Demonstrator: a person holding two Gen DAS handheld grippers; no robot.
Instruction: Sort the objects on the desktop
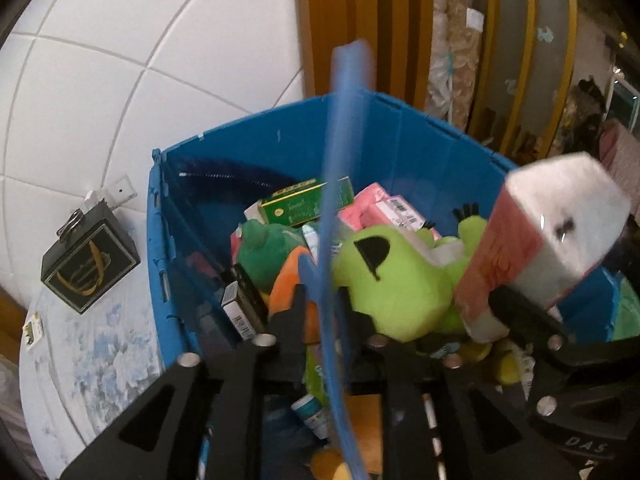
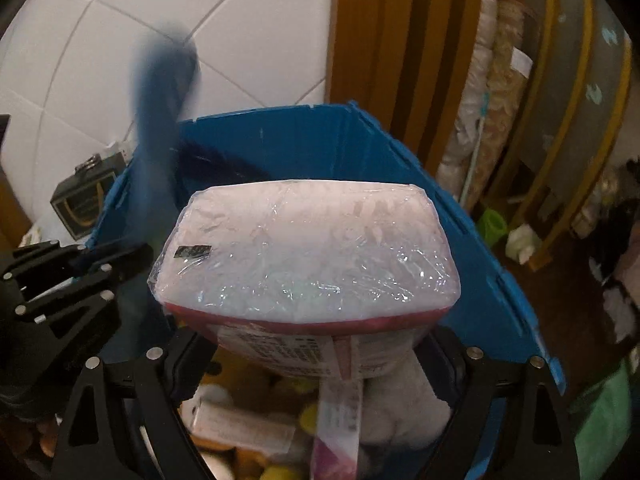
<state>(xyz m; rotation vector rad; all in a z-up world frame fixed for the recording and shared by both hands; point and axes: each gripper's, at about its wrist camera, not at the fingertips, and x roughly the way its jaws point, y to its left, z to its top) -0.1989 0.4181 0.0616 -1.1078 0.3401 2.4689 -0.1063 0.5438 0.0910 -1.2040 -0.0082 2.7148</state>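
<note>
White tiled wall and wooden slats back both views. Left wrist view: blue bin point(image 1: 400, 136) at centre, full of boxes and a green plush toy point(image 1: 400, 280); black box point(image 1: 90, 264) at left on the pale worktop point(image 1: 100, 360). Left tool point(image 1: 324, 312), slightly parted, has a thin blue strip point(image 1: 340, 152) between its fingers, standing up blurred. Right wrist view: right tool point(image 2: 312, 360), spread wide, pinches a plastic-wrapped tissue pack point(image 2: 308, 256) above the bin.
</note>
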